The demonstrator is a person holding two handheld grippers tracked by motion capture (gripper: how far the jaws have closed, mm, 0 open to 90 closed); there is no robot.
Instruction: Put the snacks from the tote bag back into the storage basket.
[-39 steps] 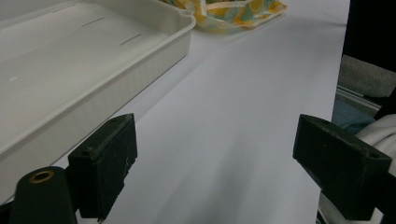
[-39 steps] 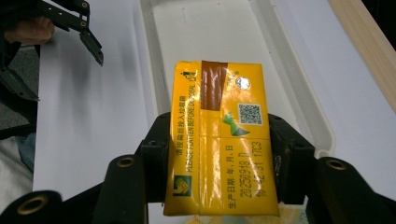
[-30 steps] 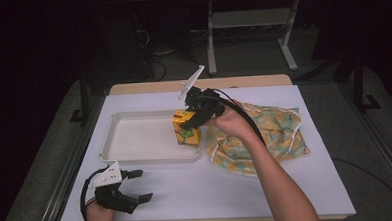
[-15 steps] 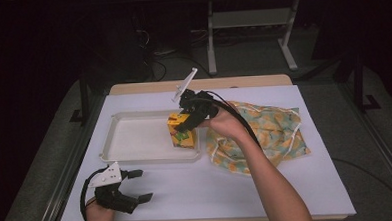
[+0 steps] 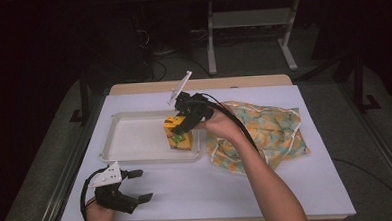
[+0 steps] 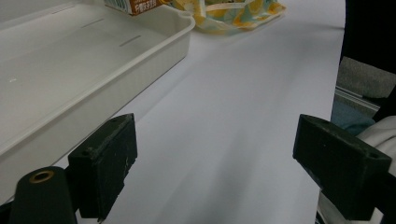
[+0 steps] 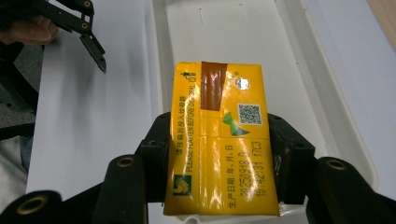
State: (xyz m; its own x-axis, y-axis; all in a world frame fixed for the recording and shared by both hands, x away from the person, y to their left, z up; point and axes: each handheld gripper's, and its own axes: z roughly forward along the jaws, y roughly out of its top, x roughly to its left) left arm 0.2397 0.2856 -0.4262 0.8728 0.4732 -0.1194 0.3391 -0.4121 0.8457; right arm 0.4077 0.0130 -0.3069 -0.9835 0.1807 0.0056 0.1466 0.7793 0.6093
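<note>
Over the white tray [image 5: 135,138], right gripper [image 7: 219,154] clamped on the yellow carton [image 7: 219,140] (left gripper [image 6: 215,172] wide apart, empty).

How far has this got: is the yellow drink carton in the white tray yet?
Done: the yellow drink carton is out of the floral cloth bag, which lies beside the white plastic tray. In hand: the right gripper clamps the carton over the tray's right end; whether it touches the floor is unclear. Left: release it. The left gripper rests open near the table's front edge.
</note>
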